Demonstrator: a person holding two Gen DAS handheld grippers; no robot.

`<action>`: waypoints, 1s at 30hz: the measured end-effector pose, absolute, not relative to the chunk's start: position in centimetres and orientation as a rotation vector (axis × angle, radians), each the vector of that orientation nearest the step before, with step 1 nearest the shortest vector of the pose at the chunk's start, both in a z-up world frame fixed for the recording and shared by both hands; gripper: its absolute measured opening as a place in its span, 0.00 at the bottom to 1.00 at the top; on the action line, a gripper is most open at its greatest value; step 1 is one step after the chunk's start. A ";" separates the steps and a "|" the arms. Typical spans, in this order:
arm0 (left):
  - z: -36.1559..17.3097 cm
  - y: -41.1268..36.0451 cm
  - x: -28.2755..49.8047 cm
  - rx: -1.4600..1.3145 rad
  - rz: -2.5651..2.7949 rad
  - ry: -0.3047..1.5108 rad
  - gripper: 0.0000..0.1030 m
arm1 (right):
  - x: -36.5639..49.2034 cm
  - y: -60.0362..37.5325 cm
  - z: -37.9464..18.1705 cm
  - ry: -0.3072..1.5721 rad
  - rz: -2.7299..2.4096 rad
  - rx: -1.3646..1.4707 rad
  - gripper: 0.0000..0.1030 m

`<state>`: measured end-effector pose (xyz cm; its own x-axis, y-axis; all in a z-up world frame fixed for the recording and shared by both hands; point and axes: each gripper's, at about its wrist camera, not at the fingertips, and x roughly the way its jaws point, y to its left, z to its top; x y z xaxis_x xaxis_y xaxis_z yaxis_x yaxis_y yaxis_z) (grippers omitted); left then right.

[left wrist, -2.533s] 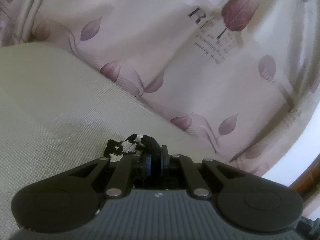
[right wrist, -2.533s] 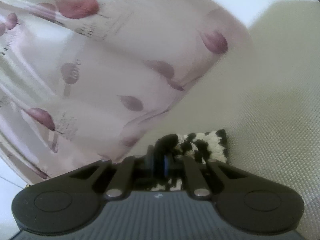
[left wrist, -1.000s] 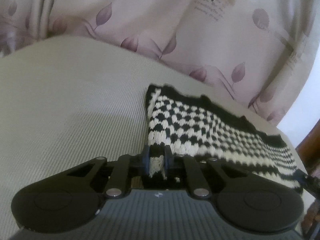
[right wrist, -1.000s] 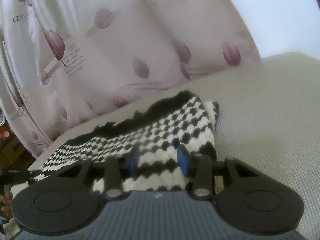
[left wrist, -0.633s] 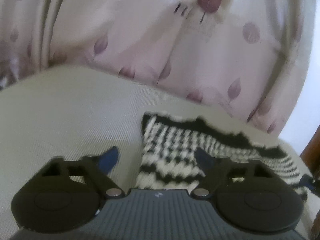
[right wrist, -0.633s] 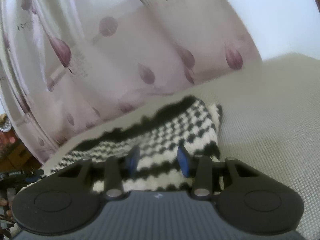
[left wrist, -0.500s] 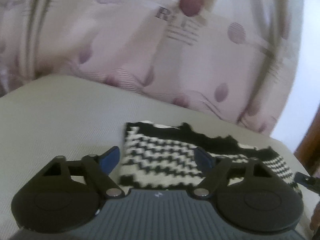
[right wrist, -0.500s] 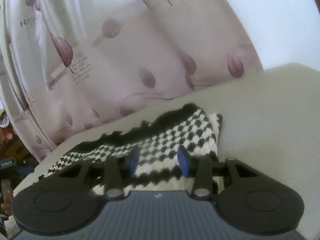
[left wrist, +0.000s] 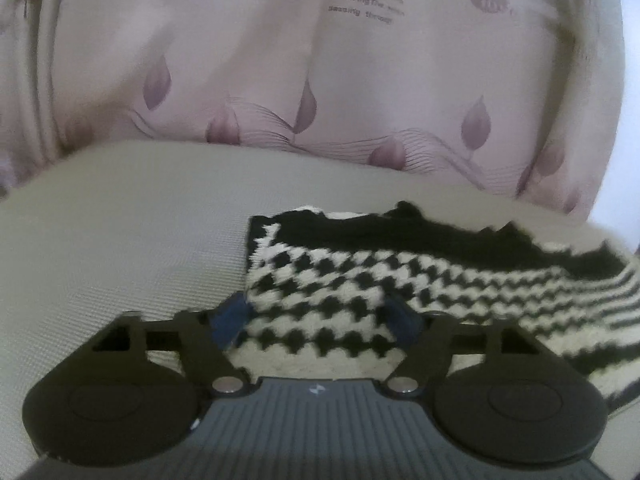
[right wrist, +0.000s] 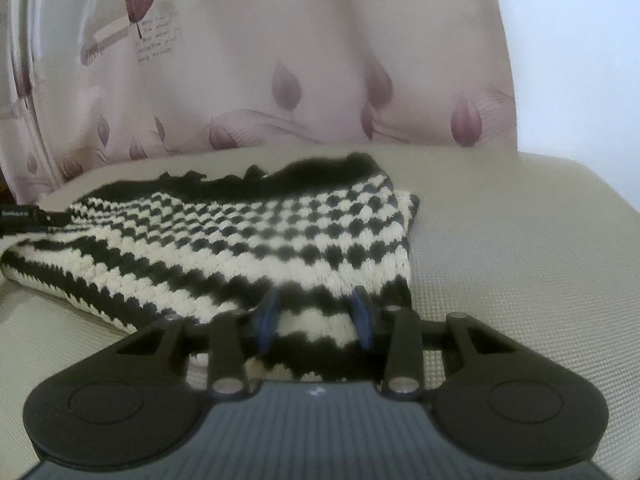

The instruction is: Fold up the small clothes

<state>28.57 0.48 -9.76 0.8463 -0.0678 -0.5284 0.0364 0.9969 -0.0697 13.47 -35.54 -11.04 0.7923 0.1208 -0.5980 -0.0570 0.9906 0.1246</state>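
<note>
Two grippers sit at opposite near corners of a black-and-cream knitted garment (left wrist: 360, 280) lying flat on a beige cushion (left wrist: 120, 240). Its long axis runs between them. The left gripper (left wrist: 318, 320), jaws spread wide and just opened, grips nothing, the knit's left end between its pads. The right gripper (right wrist: 316, 316), partly spread, straddles the knit's right end without pinching it.
</note>
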 end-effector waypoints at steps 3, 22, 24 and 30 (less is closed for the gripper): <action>-9.9 0.7 28.5 -0.069 -0.040 0.561 0.88 | 13.3 -34.9 -11.0 0.651 0.082 0.057 0.37; -10.1 -0.1 28.2 -0.011 0.039 0.559 1.00 | 13.5 -34.1 -11.1 0.659 0.138 0.026 0.60; -10.1 -0.2 28.1 -0.006 0.041 0.559 1.00 | 13.5 -34.0 -11.1 0.659 0.138 0.022 0.61; -10.1 -0.1 27.9 -0.001 0.020 0.565 1.00 | 13.4 -33.9 -11.1 0.654 0.163 0.016 0.77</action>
<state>27.91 -0.09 -10.11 0.8443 0.0189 -0.5355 -0.0196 0.9998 0.0045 13.43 -33.93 -11.12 0.7813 0.1560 -0.6043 -0.1458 0.9871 0.0663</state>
